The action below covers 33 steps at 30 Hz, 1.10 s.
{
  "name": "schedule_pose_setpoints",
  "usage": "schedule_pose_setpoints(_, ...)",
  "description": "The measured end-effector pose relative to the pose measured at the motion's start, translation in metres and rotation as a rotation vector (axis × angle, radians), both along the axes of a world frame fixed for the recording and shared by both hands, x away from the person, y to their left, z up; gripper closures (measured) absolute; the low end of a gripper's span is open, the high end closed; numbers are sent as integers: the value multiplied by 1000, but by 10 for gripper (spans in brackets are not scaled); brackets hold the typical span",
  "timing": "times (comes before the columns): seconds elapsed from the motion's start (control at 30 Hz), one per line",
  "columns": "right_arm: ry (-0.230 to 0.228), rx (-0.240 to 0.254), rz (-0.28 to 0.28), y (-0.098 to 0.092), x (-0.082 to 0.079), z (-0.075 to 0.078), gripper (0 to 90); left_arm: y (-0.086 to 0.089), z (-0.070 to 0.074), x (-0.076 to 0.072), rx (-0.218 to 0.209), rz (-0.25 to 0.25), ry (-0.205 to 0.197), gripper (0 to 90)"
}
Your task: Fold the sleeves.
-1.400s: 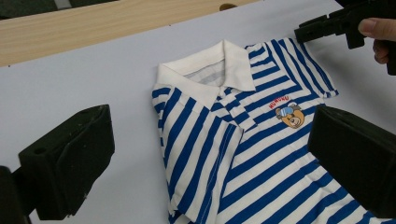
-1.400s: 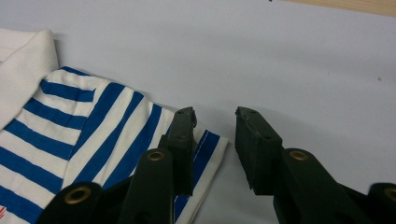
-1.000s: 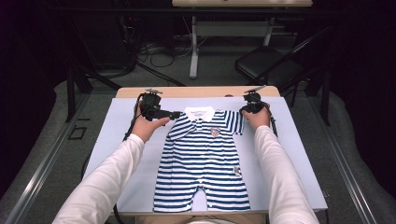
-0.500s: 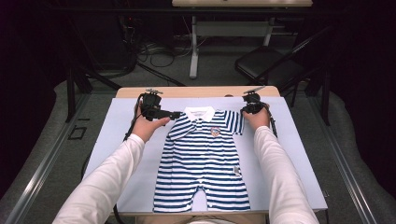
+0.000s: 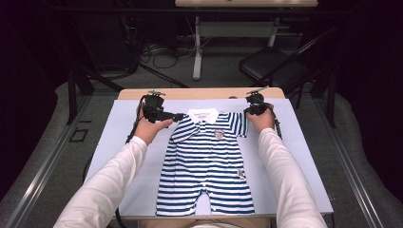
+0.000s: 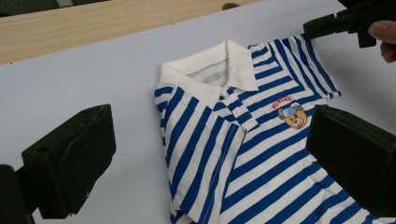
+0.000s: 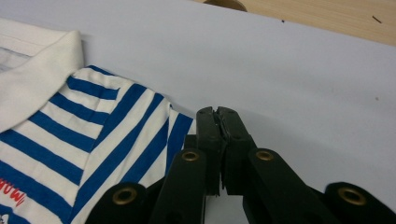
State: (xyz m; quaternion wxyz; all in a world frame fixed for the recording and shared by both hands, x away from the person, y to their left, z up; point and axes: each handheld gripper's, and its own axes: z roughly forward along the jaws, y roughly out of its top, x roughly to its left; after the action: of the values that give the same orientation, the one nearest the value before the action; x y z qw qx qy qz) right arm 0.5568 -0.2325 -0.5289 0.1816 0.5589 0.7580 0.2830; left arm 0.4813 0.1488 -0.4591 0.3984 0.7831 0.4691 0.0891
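Observation:
A blue-and-white striped baby romper [image 5: 209, 161] with a white collar [image 6: 210, 70] lies flat and face up on the pale mat [image 5: 294, 156]. My left gripper [image 5: 179, 115] is open, its jaws level and wide apart above the romper's left shoulder and sleeve [image 6: 212, 158]. The cloth lies between them untouched. My right gripper [image 5: 247, 111] is shut on the outer edge of the other sleeve [image 7: 140, 121]; the jaws meet [image 7: 217, 113] with the striped cloth running in under them. That gripper's tip [image 6: 310, 29] also sits at the sleeve's far corner in the left gripper view.
The mat covers a wooden table whose bare strip [image 5: 199, 93] runs along the far edge. Behind it on the floor stand a dark chair [image 5: 275, 71], another table's leg [image 5: 197, 47] and loose cables [image 5: 157, 50]. Bare mat lies on both sides of the romper.
The right hand has settled slightly lower at the sleeve. The left hand and the romper stay as they were.

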Motion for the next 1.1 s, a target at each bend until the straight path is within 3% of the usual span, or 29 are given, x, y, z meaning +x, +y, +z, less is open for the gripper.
schedule_pose_setpoints(0.5,-19,27,79,13,-12,18,888,3,1,0,-3,4,-2,17)
schedule_pose_setpoints(1.1,-40,23,185,38,-26,28,888,3,2,0,-6,8,-9,17)
